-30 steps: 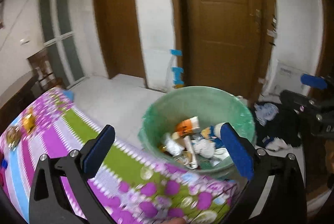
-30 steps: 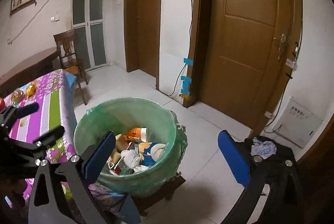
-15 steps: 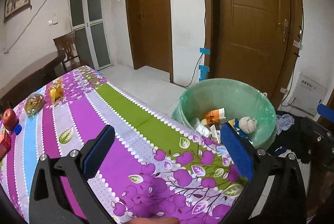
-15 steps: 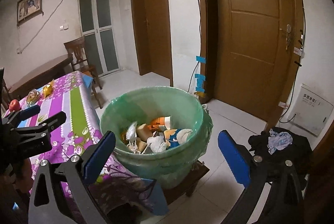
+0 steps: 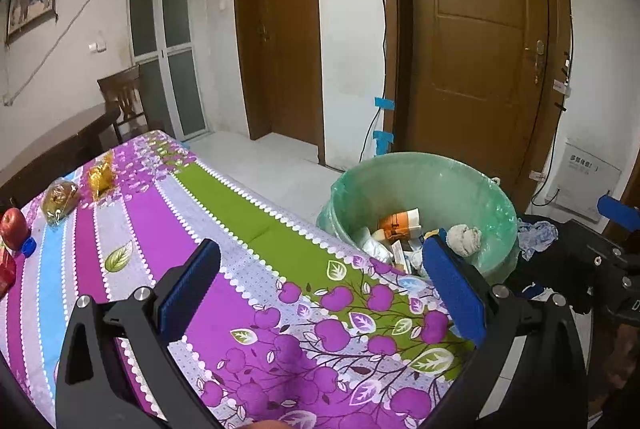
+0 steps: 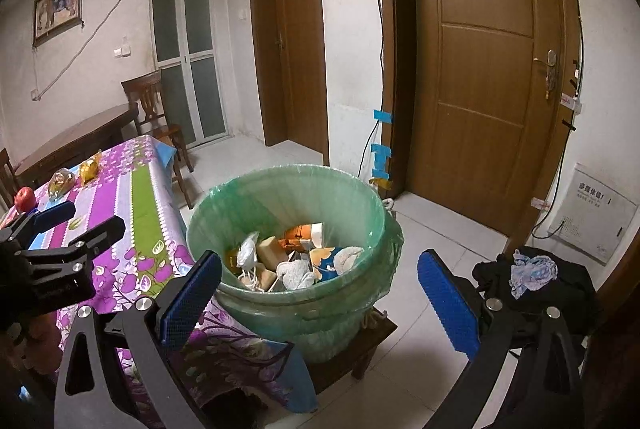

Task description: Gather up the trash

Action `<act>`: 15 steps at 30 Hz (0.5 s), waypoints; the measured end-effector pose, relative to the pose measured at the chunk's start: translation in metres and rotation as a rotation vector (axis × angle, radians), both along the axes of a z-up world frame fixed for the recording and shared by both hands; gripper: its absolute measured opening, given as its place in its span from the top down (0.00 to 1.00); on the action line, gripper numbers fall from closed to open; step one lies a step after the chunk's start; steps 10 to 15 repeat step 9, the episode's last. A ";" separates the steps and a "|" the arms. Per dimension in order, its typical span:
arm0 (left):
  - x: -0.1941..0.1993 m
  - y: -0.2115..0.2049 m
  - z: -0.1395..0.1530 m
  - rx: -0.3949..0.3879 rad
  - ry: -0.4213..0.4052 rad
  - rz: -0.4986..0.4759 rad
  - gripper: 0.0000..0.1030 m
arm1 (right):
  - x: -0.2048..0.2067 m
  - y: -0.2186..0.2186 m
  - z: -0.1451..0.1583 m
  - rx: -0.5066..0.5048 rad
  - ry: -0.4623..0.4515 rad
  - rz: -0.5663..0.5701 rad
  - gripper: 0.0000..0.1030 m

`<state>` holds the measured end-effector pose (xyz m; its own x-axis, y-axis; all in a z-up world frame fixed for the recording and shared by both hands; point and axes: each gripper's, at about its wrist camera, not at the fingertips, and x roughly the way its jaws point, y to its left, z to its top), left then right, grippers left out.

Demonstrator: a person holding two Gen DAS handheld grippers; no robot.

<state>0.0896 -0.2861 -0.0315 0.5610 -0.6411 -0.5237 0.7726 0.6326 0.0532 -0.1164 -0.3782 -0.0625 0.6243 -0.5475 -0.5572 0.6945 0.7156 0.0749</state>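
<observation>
A green-lined trash bin (image 5: 472, 181) stands off the table's far corner, holding an orange paper cup (image 5: 400, 219), crumpled tissues (image 6: 294, 273) and wrappers. My left gripper (image 5: 320, 289) hovers open over the purple floral tablecloth (image 5: 248, 309), nothing between its blue pads. My right gripper (image 6: 320, 303) is open and empty, facing the bin (image 6: 288, 189) from just in front. Each gripper shows in the other's view: the left gripper (image 6: 80, 223) over the table, the right gripper (image 5: 596, 229) beside the bin. Two wrapped snacks (image 5: 60, 195) and a red apple (image 5: 14, 223) lie at the table's far left.
The bin sits on a low wooden stand (image 6: 360, 345) on the tiled floor. A heap of dark clothes (image 6: 532, 277) lies right of it, below a brown door (image 6: 480, 89). A wooden chair (image 6: 152, 105) and a dark table stand behind.
My left gripper drew back from above the bin until it was over the tablecloth. The right gripper rose and pulled back a little, bringing the bin to centre. Both stayed open.
</observation>
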 end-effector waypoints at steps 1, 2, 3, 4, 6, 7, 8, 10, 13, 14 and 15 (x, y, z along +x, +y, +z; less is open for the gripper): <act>-0.001 0.000 0.001 -0.003 -0.002 -0.001 0.05 | -0.001 0.001 0.001 -0.003 -0.005 0.000 0.05; -0.002 0.000 0.003 -0.011 0.002 -0.015 0.05 | -0.002 0.002 0.002 -0.007 -0.010 -0.001 0.05; -0.004 0.000 0.004 -0.015 0.005 -0.031 0.05 | -0.003 0.002 0.003 -0.013 -0.013 -0.003 0.05; -0.006 0.000 0.005 -0.022 0.003 -0.042 0.05 | -0.004 0.003 0.004 -0.024 -0.013 -0.007 0.05; -0.010 0.002 0.008 -0.045 -0.004 -0.063 0.05 | -0.005 0.005 0.006 -0.039 -0.014 -0.010 0.05; -0.011 0.003 0.009 -0.052 -0.010 -0.072 0.05 | -0.006 0.005 0.006 -0.040 -0.014 -0.010 0.05; -0.014 0.004 0.010 -0.056 -0.019 -0.074 0.05 | -0.007 0.005 0.007 -0.041 -0.014 -0.012 0.05; -0.015 0.004 0.010 -0.057 -0.023 -0.074 0.05 | -0.007 0.004 0.007 -0.045 -0.013 -0.017 0.05; -0.015 0.004 0.010 -0.057 -0.023 -0.074 0.05 | -0.007 0.004 0.007 -0.045 -0.013 -0.017 0.05; -0.015 0.004 0.010 -0.057 -0.023 -0.074 0.05 | -0.007 0.004 0.007 -0.045 -0.013 -0.017 0.05; -0.015 0.004 0.010 -0.057 -0.023 -0.074 0.05 | -0.007 0.004 0.007 -0.045 -0.013 -0.017 0.05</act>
